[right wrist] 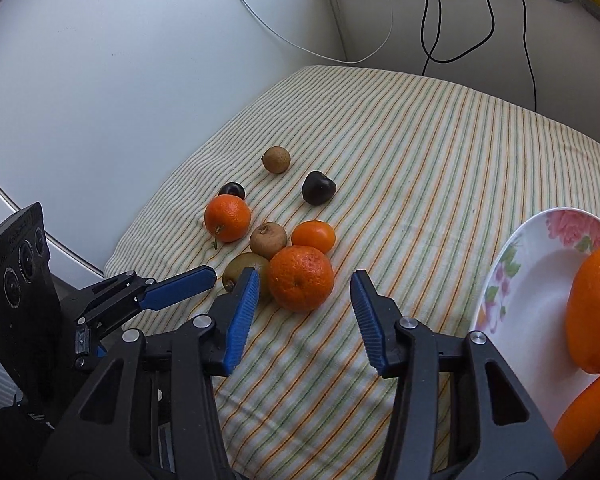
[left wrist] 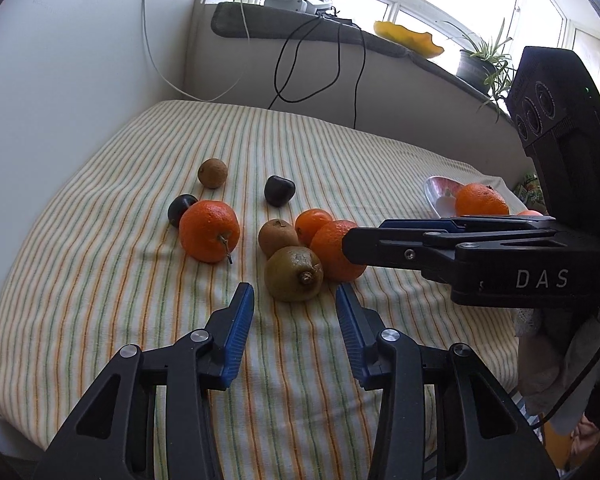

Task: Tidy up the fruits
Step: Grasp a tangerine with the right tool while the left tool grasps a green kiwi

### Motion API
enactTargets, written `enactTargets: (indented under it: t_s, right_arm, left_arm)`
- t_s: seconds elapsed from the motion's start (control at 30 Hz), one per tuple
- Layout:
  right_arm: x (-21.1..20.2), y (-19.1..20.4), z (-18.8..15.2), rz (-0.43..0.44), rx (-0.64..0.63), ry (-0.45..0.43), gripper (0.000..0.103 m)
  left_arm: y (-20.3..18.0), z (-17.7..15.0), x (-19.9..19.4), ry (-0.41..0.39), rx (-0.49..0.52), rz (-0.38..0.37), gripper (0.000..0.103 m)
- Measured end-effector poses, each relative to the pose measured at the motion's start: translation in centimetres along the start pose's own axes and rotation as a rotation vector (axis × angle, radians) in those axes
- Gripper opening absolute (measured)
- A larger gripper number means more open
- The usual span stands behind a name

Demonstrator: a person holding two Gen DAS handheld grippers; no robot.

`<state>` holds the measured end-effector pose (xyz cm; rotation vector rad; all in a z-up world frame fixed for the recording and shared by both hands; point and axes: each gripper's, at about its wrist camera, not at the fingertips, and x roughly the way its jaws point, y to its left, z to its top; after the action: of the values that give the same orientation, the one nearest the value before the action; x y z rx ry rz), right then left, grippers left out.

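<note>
Fruits lie on a striped cloth (left wrist: 100, 280). My left gripper (left wrist: 295, 294) is open, its tips just short of a kiwi (left wrist: 293, 274). My right gripper (right wrist: 305, 282) is open, with a large orange (right wrist: 301, 278) just ahead between its tips; in the left wrist view it reaches in from the right (left wrist: 356, 246) against that orange (left wrist: 332, 250). Another orange (left wrist: 209, 230), a small orange (left wrist: 312, 224), two brown round fruits (left wrist: 278, 237) (left wrist: 212, 173) and two dark plums (left wrist: 279, 191) (left wrist: 180, 208) lie behind. A floral plate (right wrist: 512, 300) holds two oranges (right wrist: 596, 308).
A white wall runs along the left of the cloth. A ledge (left wrist: 340, 36) behind carries white devices, hanging cables (left wrist: 320, 64), a yellow dish (left wrist: 408, 38) and a potted plant (left wrist: 484, 64). The plate stands at the cloth's right side (left wrist: 440, 196).
</note>
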<state>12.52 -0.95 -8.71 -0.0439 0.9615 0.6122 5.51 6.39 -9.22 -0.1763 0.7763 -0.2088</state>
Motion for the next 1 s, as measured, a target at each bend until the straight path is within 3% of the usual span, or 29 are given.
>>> enactTargets:
  t_s: [0.27,0.47,1.0]
  right_arm:
    - [1.7,-0.7,0.4,0.031,0.037,0.044,0.049]
    - [2.3,-1.1,0.5,0.061,0.057,0.059,0.041]
    - [2.5,-0.9,0.4,0.053,0.035,0.053,0.04]
  left_arm:
    - [0.0,0.4,0.8,0.008,0.008,0.005,0.041]
    - [0.0,0.6,1.3,0.013,0.016,0.013,0.033]
    - [0.5,0.4,1.2,-0.006,0.012,-0.001,0.027]
